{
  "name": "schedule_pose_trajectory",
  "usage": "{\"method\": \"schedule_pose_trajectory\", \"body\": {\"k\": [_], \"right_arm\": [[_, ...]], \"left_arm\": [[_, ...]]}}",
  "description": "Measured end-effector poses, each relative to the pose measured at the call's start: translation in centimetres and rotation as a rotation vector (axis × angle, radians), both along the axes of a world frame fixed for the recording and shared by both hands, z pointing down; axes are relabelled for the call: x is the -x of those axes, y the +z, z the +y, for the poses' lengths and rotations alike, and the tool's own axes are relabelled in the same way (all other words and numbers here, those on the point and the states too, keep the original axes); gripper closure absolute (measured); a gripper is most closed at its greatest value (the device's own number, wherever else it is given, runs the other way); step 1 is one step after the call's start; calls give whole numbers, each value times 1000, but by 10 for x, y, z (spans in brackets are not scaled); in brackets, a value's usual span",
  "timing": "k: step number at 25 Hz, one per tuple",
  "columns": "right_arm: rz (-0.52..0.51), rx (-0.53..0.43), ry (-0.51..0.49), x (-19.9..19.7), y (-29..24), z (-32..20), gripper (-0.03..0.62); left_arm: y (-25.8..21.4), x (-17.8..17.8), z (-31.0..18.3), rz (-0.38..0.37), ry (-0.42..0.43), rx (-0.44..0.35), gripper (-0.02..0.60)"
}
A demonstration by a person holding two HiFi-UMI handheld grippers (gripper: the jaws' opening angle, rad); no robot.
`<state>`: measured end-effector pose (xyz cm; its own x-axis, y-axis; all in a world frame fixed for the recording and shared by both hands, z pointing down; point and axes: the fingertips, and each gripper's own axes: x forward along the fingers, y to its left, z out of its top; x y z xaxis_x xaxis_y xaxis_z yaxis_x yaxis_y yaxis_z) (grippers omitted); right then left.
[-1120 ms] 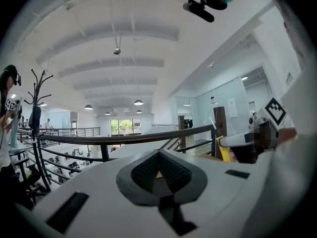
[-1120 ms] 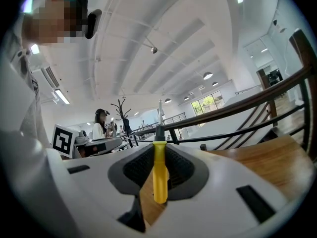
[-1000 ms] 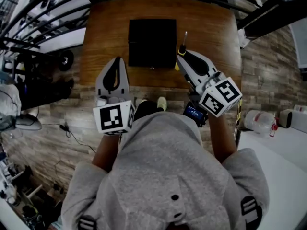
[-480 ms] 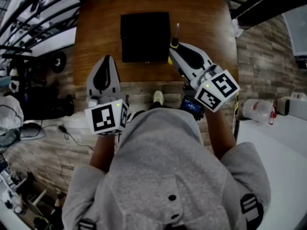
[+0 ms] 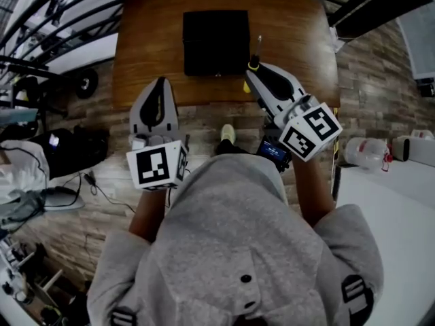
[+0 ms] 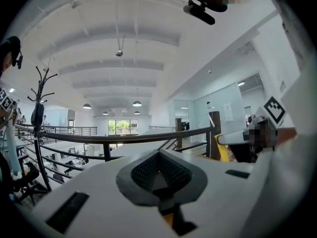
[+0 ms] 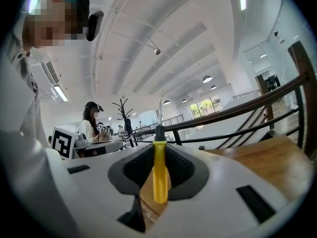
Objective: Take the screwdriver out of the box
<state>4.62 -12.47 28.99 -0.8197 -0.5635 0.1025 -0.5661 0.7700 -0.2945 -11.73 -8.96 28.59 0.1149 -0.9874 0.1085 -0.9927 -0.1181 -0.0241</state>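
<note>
Screwdriver [image 7: 159, 175] sits outside the black box [image 5: 216, 43], just beside it at four o'clock. The right tool [image 5: 253, 70] clamps its yellow handle, with the metal shaft pointing away over the wooden worktop [image 5: 299, 39]. At seven o'clock the left tool [image 5: 160, 83] has its jaws pressed together, gripping nothing.

In the head view, much of the yellow-handled screwdriver [image 5: 259, 45] is covered by the white right gripper [image 5: 257, 70]; the inside of the flat black box [image 5: 216, 43] cannot be made out.
</note>
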Motion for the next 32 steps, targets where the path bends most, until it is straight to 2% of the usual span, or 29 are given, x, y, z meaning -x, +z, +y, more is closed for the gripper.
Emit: {"method": "schedule_pose_trajectory", "body": {"k": [6, 13, 17, 22, 32], "right_arm": [[0, -11, 0, 16, -9, 34, 513], [0, -36, 15, 19, -14, 105, 513], [8, -57, 15, 16, -19, 158, 513], [22, -66, 7, 11, -18, 203, 513], [30, -105, 59, -20, -24, 235, 513]], "left_arm": [[0, 13, 33, 9, 7, 4, 568], [-1, 18, 104, 18, -2, -4, 568], [-6, 16, 156, 24, 4, -38, 568], [-5, 10, 195, 34, 13, -46, 568], [-10, -14, 228, 32, 16, -53, 568]]}}
